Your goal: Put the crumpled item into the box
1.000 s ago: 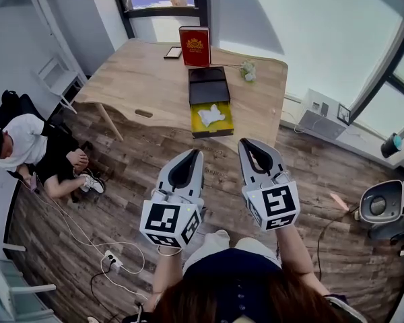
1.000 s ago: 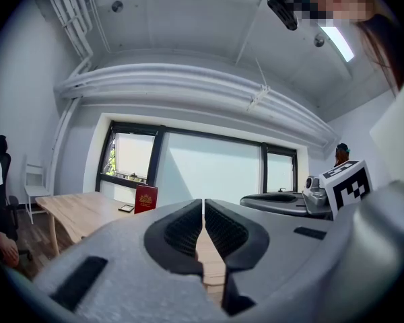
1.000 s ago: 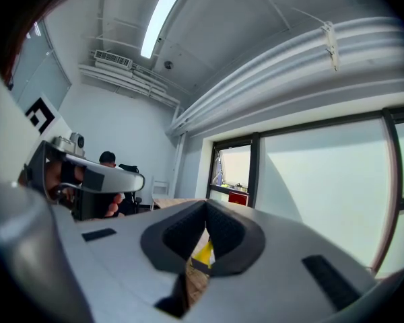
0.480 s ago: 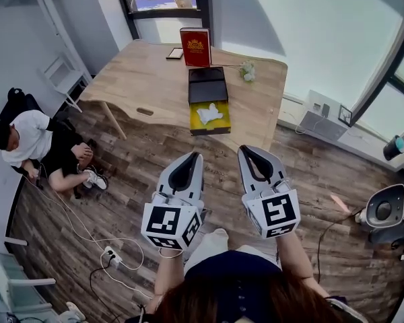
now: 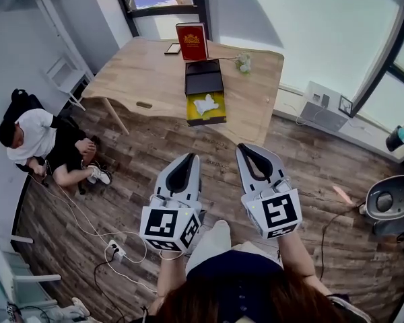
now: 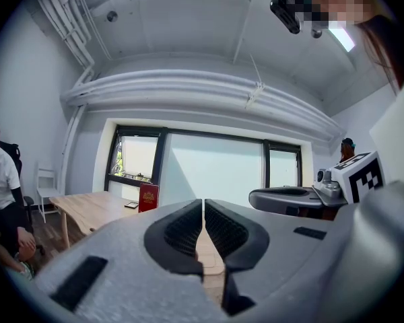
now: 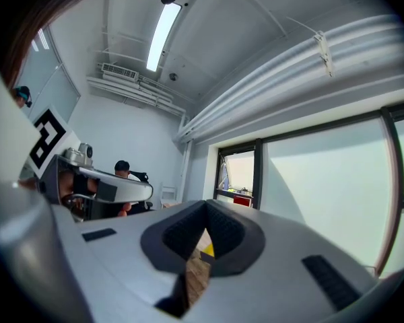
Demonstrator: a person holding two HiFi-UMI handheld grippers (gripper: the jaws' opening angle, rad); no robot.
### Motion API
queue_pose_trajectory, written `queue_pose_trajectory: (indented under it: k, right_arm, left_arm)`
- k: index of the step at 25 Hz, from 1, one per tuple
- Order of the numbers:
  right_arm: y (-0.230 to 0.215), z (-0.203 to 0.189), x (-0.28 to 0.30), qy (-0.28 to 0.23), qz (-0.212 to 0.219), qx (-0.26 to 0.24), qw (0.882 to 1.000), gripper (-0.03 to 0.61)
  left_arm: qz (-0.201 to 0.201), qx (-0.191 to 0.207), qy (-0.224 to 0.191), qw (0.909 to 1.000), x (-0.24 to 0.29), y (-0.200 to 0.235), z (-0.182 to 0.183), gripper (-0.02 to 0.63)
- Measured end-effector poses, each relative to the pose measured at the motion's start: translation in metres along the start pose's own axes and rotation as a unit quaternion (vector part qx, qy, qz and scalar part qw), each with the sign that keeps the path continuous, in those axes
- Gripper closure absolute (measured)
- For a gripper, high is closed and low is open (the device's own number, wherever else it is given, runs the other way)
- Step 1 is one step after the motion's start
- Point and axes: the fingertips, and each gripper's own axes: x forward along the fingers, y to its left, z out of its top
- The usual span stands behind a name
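Observation:
A white crumpled item [image 5: 204, 103] lies inside the open yellow-lined box [image 5: 218, 110] on the wooden table [image 5: 141, 73], with the box's black lid part [image 5: 203, 85] just behind it. A second pale crumpled wad [image 5: 242, 62] rests on the table to the right of the box. My left gripper [image 5: 188, 157] and right gripper [image 5: 246, 149] hover over the floor, well short of the table. Both are shut with nothing between the jaws. The left gripper [image 6: 203, 207] points at the table, and the right gripper [image 7: 205, 212] shows a sliver of yellow beyond its tips.
A red book-like box [image 5: 192, 42] stands at the table's far edge beside a small dark phone [image 5: 172, 48]. A person [image 5: 37, 143] sits on the floor at left. A power strip with cables [image 5: 114, 251] lies on the wood floor. A grey round appliance [image 5: 390, 207] stands at right.
Both grippers keep the same shut pose. In the head view the table and box have slid slightly up and left, and the seated person has shifted a little.

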Motion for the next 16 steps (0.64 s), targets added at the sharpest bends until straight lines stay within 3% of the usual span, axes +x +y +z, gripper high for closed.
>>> queue_pose_trajectory:
  k: [16]
  right_arm:
    - [0.024, 0.008, -0.036, -0.014, 0.032, -0.005, 0.999, 0.554]
  left_arm:
    - [0.016, 0.000, -0.003, 0.9999, -0.038, -0.028, -0.005, 0.580]
